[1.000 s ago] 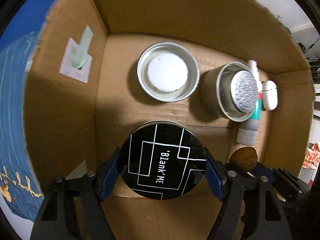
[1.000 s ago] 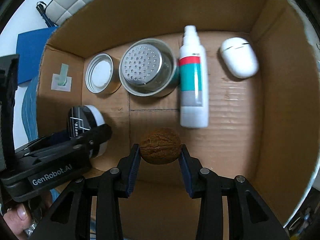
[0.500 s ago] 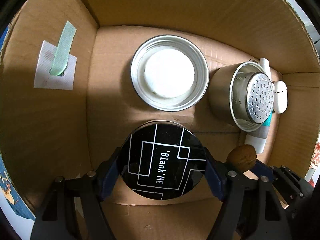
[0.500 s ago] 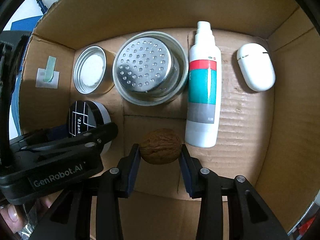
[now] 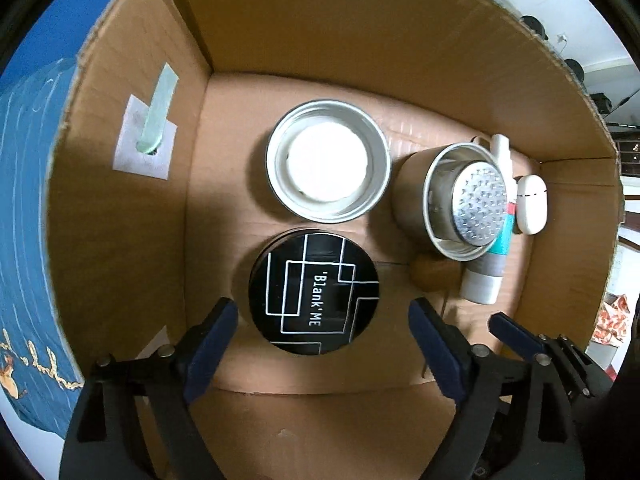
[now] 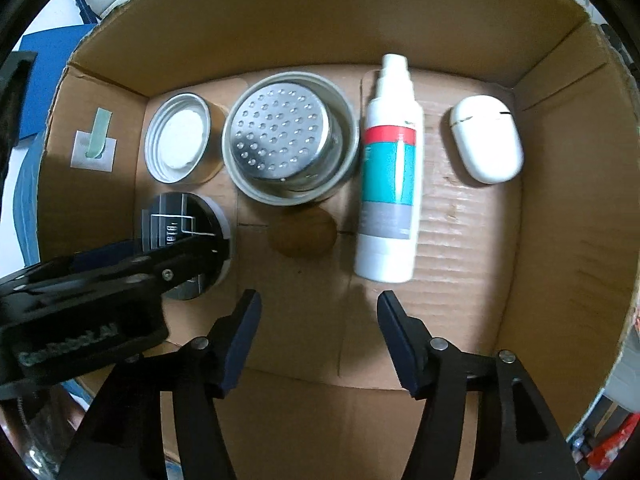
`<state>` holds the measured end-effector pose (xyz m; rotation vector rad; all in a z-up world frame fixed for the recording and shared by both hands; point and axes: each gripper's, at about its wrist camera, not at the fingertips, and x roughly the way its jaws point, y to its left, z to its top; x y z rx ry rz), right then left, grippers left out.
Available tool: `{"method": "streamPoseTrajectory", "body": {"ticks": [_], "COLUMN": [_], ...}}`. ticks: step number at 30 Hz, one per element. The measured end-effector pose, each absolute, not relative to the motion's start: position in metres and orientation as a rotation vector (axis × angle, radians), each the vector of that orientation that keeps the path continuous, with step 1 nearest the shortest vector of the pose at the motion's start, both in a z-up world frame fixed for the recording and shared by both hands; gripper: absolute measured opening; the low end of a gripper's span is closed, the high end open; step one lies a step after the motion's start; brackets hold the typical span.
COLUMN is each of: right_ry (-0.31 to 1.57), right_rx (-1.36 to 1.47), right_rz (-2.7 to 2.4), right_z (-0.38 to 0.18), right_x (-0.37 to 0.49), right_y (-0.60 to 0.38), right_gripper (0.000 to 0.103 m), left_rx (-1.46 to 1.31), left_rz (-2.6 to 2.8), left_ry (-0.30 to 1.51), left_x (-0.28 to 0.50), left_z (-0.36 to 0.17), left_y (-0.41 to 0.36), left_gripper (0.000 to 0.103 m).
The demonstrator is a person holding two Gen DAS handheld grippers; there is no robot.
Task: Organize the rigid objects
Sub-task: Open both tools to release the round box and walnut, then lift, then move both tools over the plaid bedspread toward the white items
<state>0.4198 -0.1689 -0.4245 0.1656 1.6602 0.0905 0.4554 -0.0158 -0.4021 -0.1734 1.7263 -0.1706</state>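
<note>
A round black tin (image 5: 314, 292) marked "Blank ME" lies on the floor of a cardboard box (image 5: 384, 60); it also shows in the right wrist view (image 6: 182, 224). My left gripper (image 5: 324, 312) is open, its jaws apart on either side of the tin and just behind it. A brown walnut (image 6: 302, 234) lies on the box floor, also in the left wrist view (image 5: 434, 274). My right gripper (image 6: 318, 304) is open and empty, a little behind the walnut.
In the box lie a shallow metal lid (image 6: 178, 142), a perforated metal cup (image 6: 290, 144), a white spray bottle (image 6: 390, 172) and a white case (image 6: 486, 144). A blue cloth (image 5: 28, 200) lies outside the box's left wall (image 5: 116, 220).
Both grippers opened and drew back. The black tin and the walnut were let go and now rest on the box floor.
</note>
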Motion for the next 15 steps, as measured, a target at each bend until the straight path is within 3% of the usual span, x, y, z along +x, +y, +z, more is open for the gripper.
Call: {"method": "streamPoseTrajectory", "body": {"ticks": [4,6,10,15], "right_ry": [1.645,1.635,1.599,1.542], "right_rx": [0.165,0.161,0.142,0.079], "right_rz": [0.072,0.062,0.043,0.035], "right_z": [-0.413,-0.408,-0.392,-0.367], "right_x": [0.414,0.411,0.402,0.380], "right_y": [-0.175,-0.178,-0.187,-0.190], "right_gripper": [0.076,0.088,0.103,0.103], "left_rx": [-0.168,-0.158,-0.153,-0.100], "left_rz": [-0.161,-0.148,-0.139,-0.128], "left_ry": [1.698,1.678,1.617,1.512], "left_x": [0.452,0.449,0.436,0.413], "left_z": [-0.388,-0.379,-0.358,-0.330], "left_y": [-0.020,-0.019,-0.019,-0.018], "left_gripper": [0.091,0.091,0.092,0.092]}}
